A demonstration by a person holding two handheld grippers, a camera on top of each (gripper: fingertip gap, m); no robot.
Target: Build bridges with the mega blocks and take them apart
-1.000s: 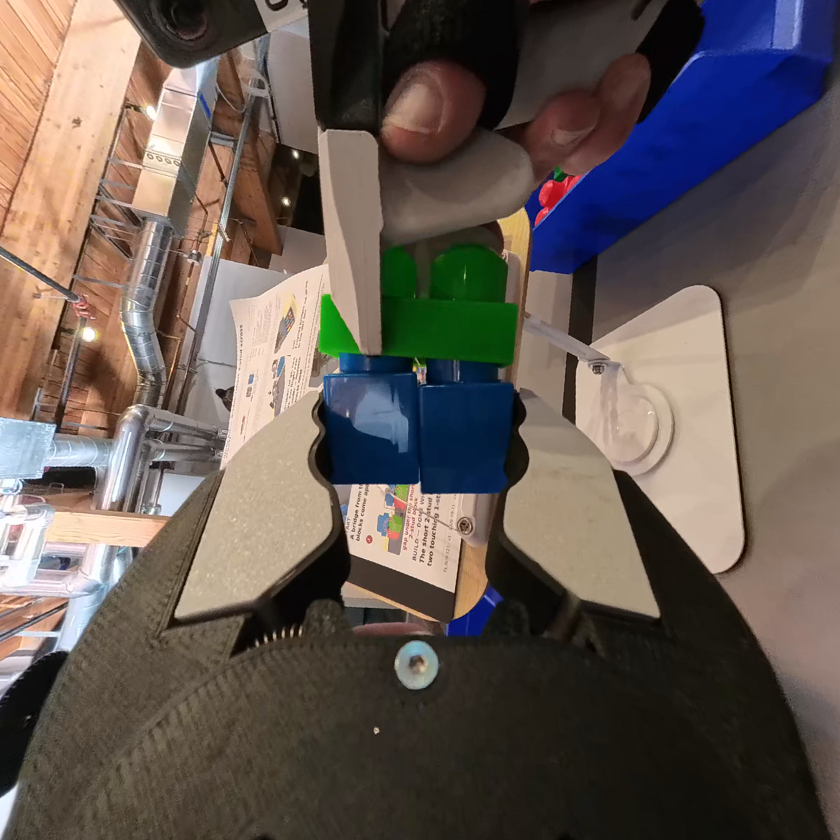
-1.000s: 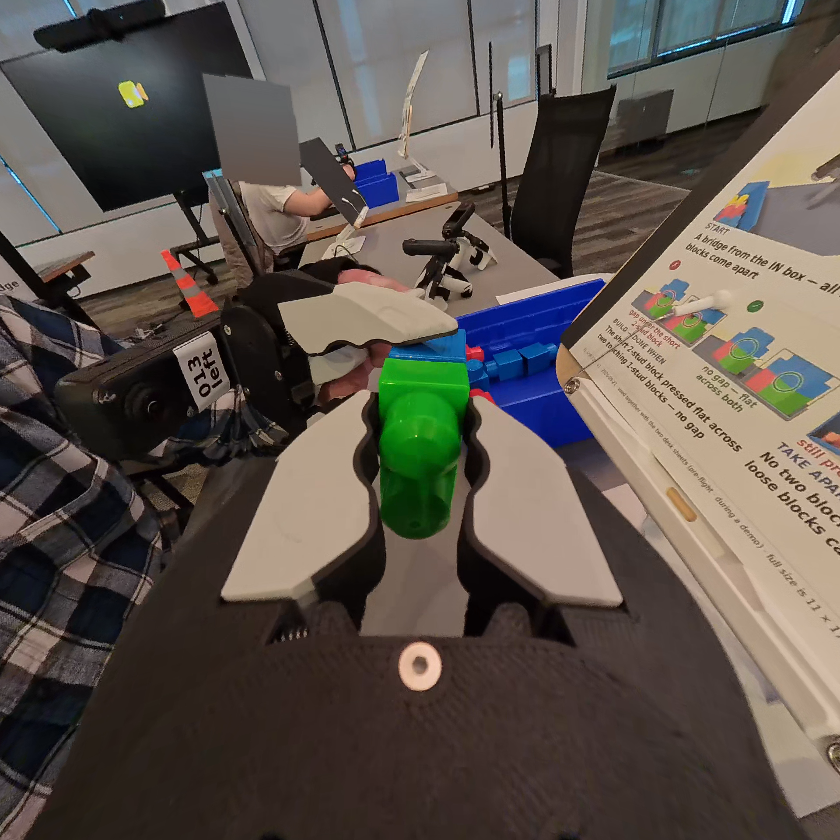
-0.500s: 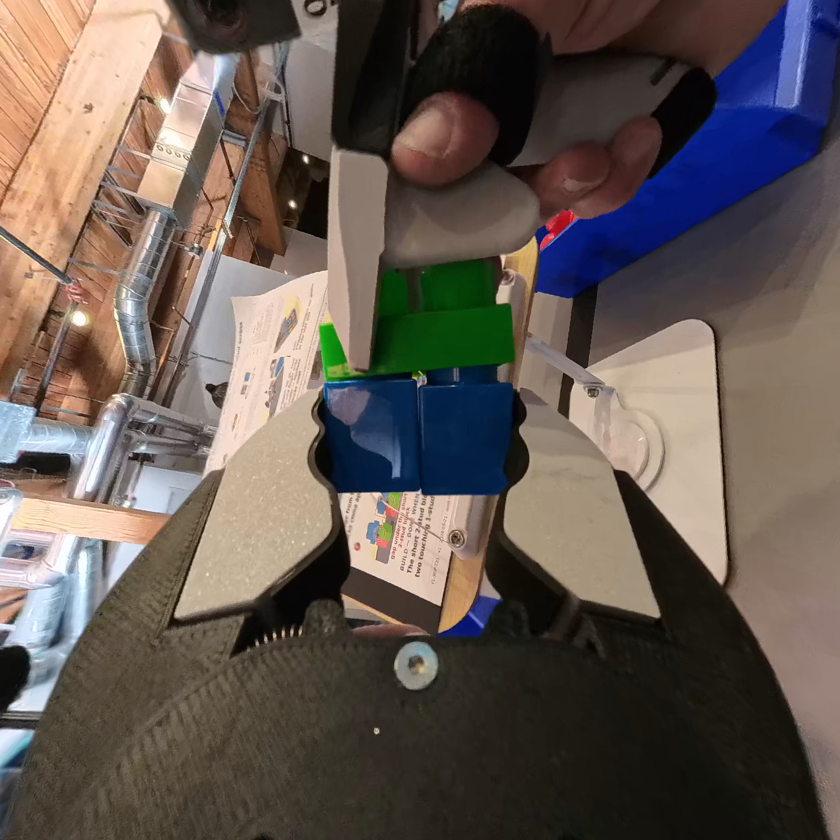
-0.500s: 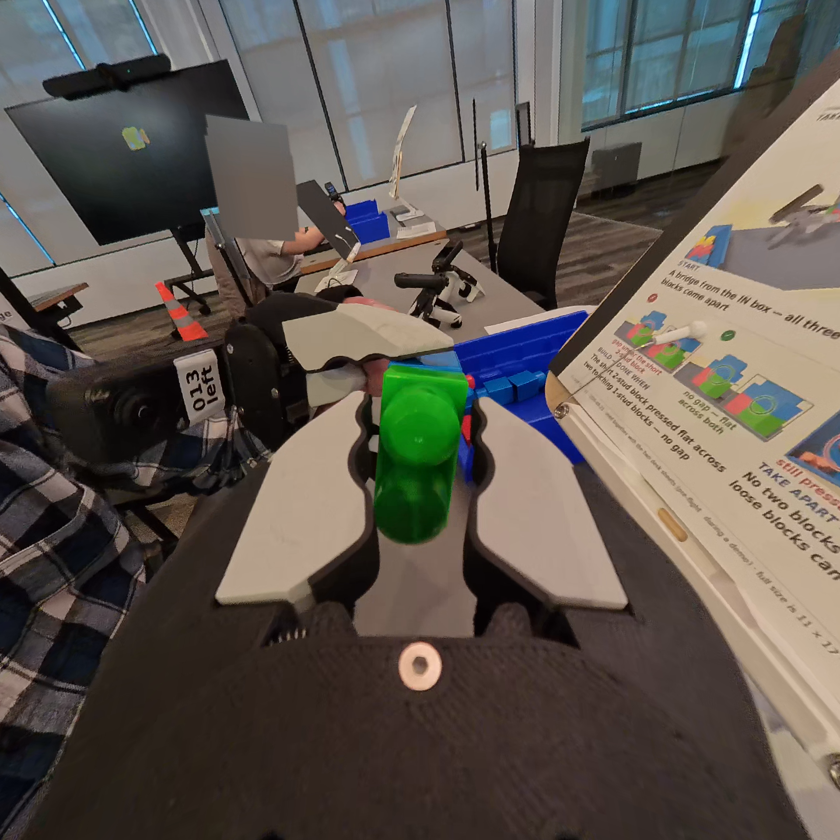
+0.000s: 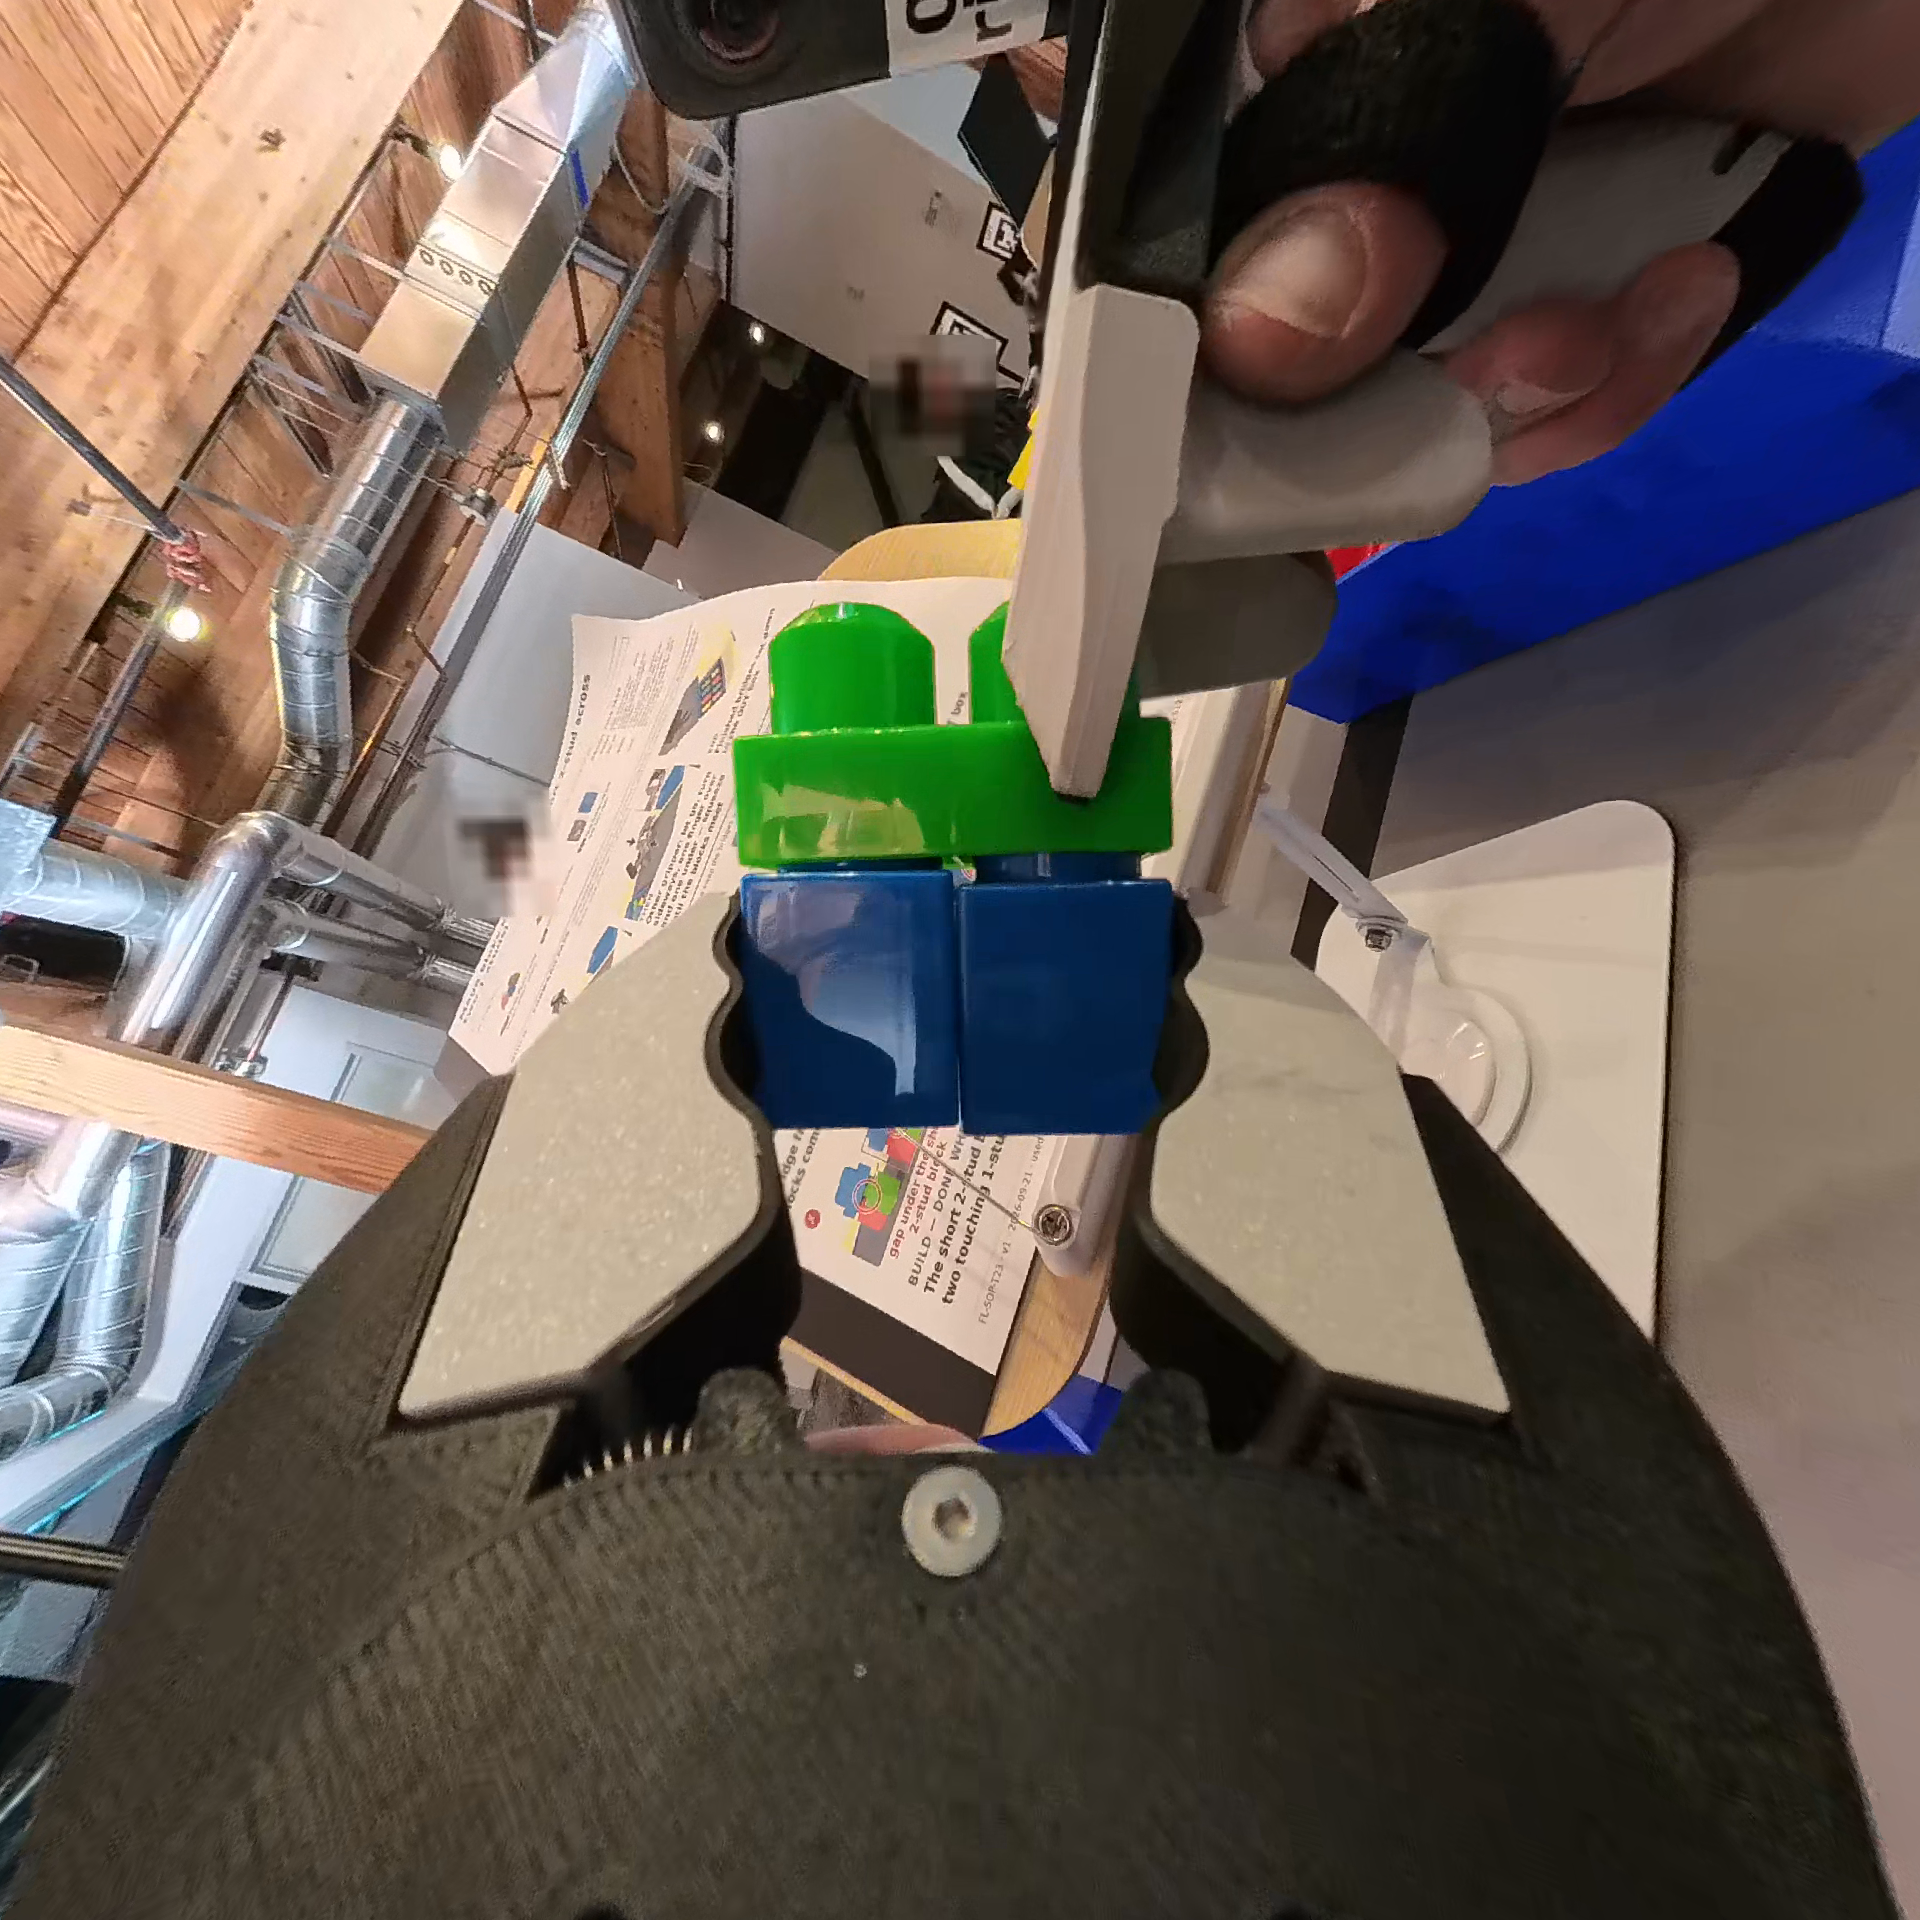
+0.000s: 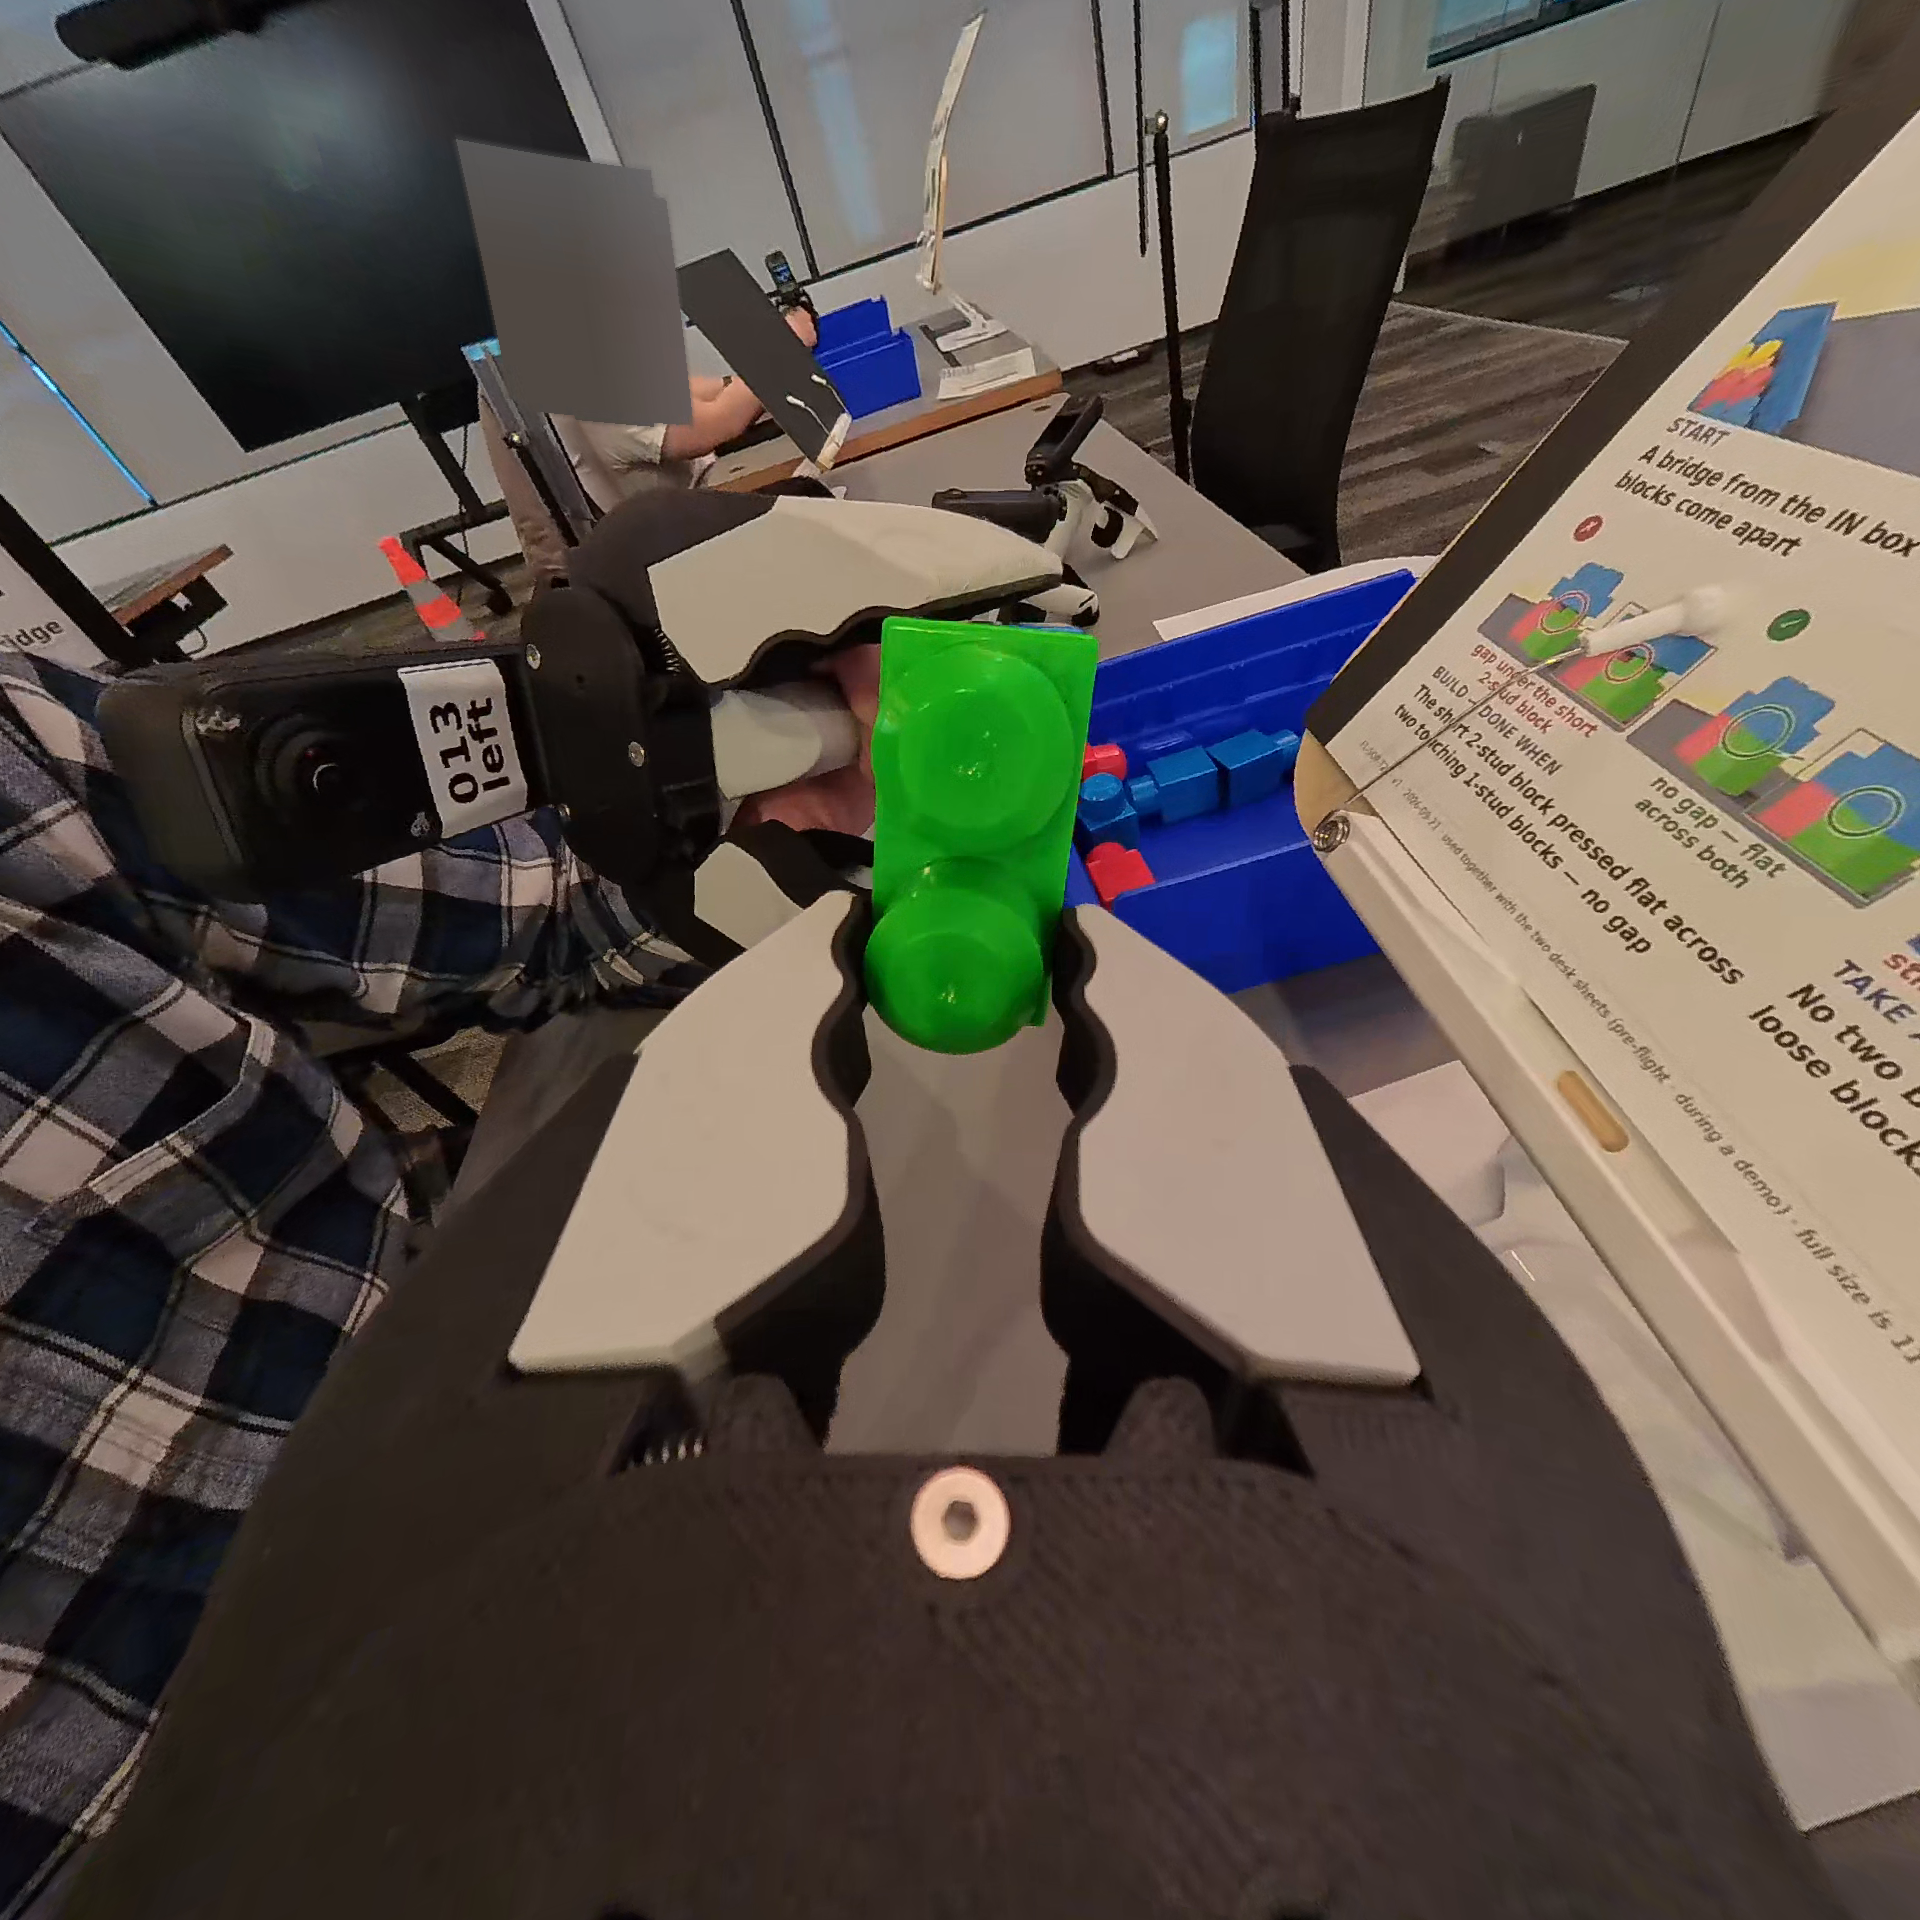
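You are clamping the two blue blocks [image 5: 956, 1003] side by side in the left fingers [image 5: 623, 1081] at frame centre, and pinching one end of the green block [image 6: 971, 821] in the right fingers [image 6: 1153, 1049]. Its long axis is spanning both blues. Grey surface [image 5: 1766, 727], blue bin [image 6: 1247, 831] upper right.
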